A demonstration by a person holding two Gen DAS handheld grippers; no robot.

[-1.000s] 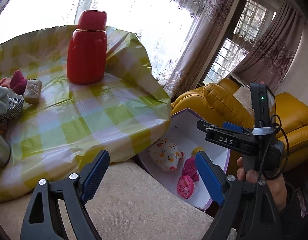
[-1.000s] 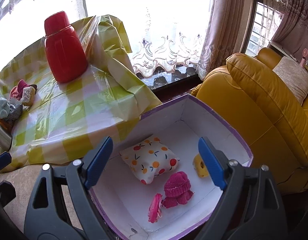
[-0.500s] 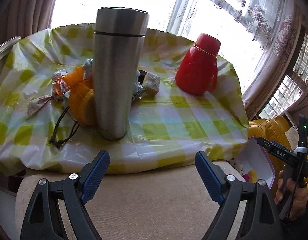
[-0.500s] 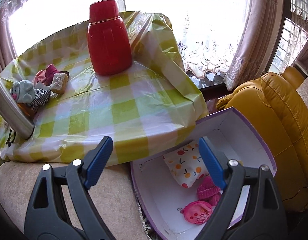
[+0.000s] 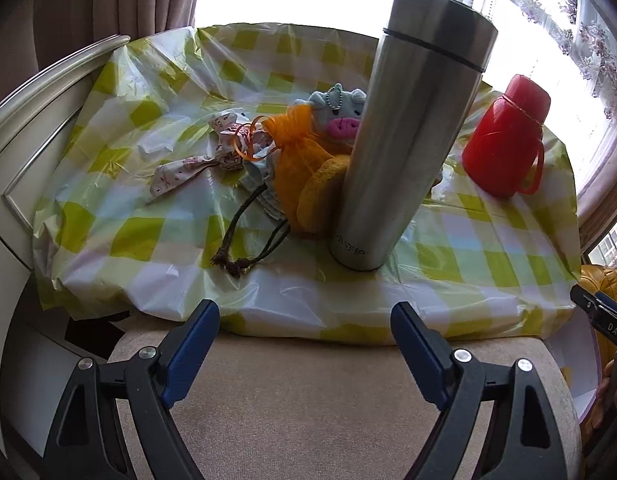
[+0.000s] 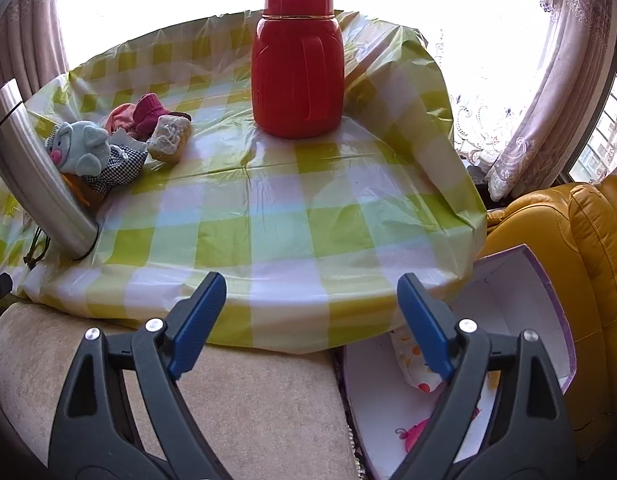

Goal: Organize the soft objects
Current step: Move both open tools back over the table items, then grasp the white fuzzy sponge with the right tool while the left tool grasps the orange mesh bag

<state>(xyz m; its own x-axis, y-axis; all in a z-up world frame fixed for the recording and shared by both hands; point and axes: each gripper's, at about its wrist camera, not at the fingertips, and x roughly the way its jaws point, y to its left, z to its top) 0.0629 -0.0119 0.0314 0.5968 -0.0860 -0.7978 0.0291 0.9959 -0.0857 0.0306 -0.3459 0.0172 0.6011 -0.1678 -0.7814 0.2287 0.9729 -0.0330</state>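
Soft things lie in a pile on the checked tablecloth: a grey plush pig, an orange mesh pouch, a floral cloth strip and a drawstring bag. In the right wrist view the pig lies beside a pink knit piece and a beige knit piece. A white box with purple rim holds a fruit-print pillow and a pink item. My left gripper and right gripper are open and empty, short of the table edge.
A tall steel flask stands in front of the soft pile. A red jug stands at the table's right, seen centre back in the right wrist view. A yellow leather sofa is beside the box. A beige cushion lies below both grippers.
Both grippers have swung left, away from the box toward the table. The left view now faces the flask and soft pile; the box has slid to the right edge.
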